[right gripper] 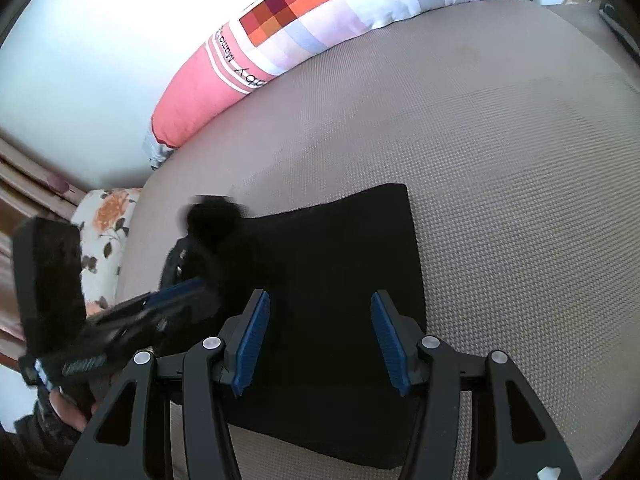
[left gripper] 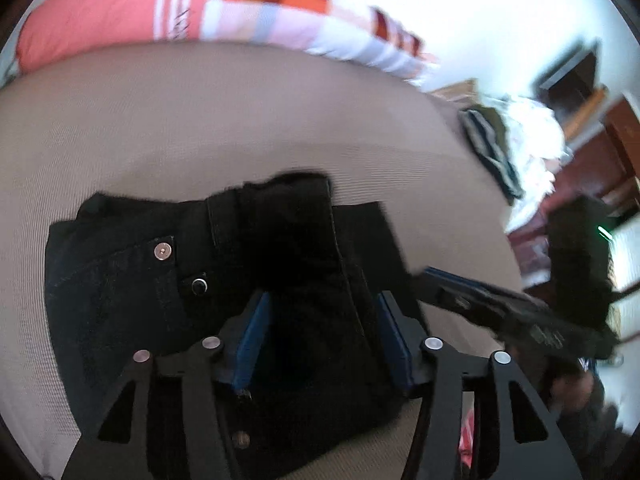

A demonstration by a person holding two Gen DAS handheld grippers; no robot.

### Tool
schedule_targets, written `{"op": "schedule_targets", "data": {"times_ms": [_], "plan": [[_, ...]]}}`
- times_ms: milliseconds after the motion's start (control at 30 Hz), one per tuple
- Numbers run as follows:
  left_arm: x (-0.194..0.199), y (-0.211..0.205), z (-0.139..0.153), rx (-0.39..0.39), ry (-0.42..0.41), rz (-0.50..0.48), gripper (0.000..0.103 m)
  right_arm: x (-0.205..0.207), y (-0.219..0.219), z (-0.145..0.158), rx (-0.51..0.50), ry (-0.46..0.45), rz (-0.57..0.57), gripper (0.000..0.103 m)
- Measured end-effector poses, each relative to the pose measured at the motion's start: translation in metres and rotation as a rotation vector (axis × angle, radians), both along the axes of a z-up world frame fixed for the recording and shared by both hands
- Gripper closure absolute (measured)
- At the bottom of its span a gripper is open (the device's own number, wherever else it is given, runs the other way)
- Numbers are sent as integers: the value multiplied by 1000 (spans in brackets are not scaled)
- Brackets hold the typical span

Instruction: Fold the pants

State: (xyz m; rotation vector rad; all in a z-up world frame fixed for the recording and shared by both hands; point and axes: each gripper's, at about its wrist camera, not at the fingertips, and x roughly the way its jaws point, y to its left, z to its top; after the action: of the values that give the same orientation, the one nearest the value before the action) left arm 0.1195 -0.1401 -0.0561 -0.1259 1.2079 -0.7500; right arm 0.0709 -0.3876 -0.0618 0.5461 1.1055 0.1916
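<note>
The black pants (left gripper: pixel 248 280) lie folded into a compact bundle on the beige mattress (left gripper: pixel 200 128), waistband rivet and button showing at the left. My left gripper (left gripper: pixel 324 300) hovers over the bundle, open and empty, blue pads on either side. In the right wrist view the same pants (right gripper: pixel 340 260) lie as a flat black rectangle. My right gripper (right gripper: pixel 320 304) is open above them and holds nothing. Each gripper shows blurred in the other's view, the right one (left gripper: pixel 500 308) at the pants' right edge, the left one (right gripper: pixel 132 312) at their left edge.
A long pink and checked pillow (right gripper: pixel 280 36) lies along the far side of the mattress (right gripper: pixel 500 160). A floral pillow (right gripper: pixel 104 240) sits at the left. A pile of dark and white clothes (left gripper: pixel 516 140) lies at the mattress edge, with wooden furniture (left gripper: pixel 600 160) beyond.
</note>
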Motion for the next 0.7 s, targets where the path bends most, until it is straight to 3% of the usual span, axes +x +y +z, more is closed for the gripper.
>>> {"op": "schedule_targets", "data": {"times_ms": [100,167,233,400,567,633,700], "plan": [[-8,21,17,-33,-48,20,37,10,1,-6,104,15,50,49],[-7,42,22,-18,-68,68,37,17,4,-14,174,34,100,41],[-6,67,22,7,-79,130,37,22,8,-20,185,49,128,40],[0,119,9,74,-72,276,37,38,19,-41,211,103,213,40],[4,153,-16,115,-14,392,37,52,27,-48,271,73,257,40],[4,155,-25,122,13,402,37,60,35,-54,304,74,269,47],[3,157,-31,134,25,410,37,68,37,-58,323,75,250,66]]}}
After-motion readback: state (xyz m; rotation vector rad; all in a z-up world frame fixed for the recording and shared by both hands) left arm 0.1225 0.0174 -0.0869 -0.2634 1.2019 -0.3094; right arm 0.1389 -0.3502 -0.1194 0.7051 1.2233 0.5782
